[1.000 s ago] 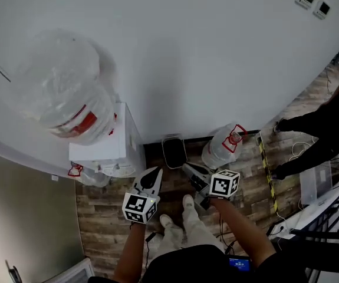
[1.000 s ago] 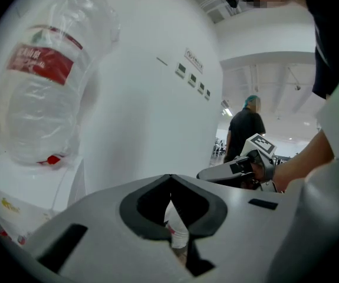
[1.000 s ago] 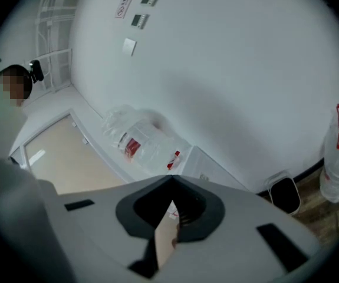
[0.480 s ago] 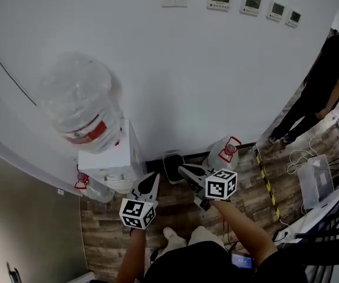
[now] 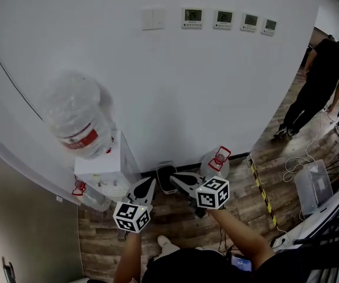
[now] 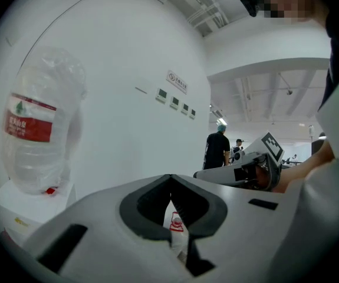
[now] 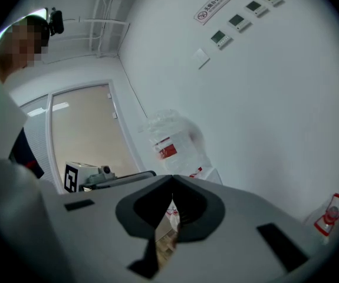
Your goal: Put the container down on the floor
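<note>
**Head view and both gripper views.** The left gripper [image 5: 150, 182] and the right gripper [image 5: 173, 175] are held side by side in front of the person, both pointing roughly level toward the white wall [image 5: 204, 93]. Their tips lie near one another and their marker cubes sit nearest the body. The bare left forearm [image 5: 128, 255] and right forearm [image 5: 240, 240] reach forward from the bottom edge of the head view.

In each gripper's own view the jaws meet at the tips with nothing gripped between them. Both grippers are therefore closed and empty.

The container [image 5: 215, 161], a clear water jug with a red cap, stands on the floor [image 5: 175, 226]. It is ahead of the right gripper and to that gripper's right, close to the foot of the wall and apart from both grippers.

A small black bin [image 5: 165, 177] sits just beyond the two gripper tips. To the left of the left gripper stands a white water dispenser [image 5: 107, 170] carrying an inverted bottle [image 5: 75, 117] with a red label.

The floor is wood-patterned plank. A strip of yellow-and-black tape [image 5: 259, 187] runs across it to the right of the right gripper. Farther right lie a clear box [image 5: 312, 184] and loose cables.

A row of wall panels [image 5: 225, 17] is mounted high on the wall. A person in dark clothing [image 5: 316, 81] stands at the far right.
</note>
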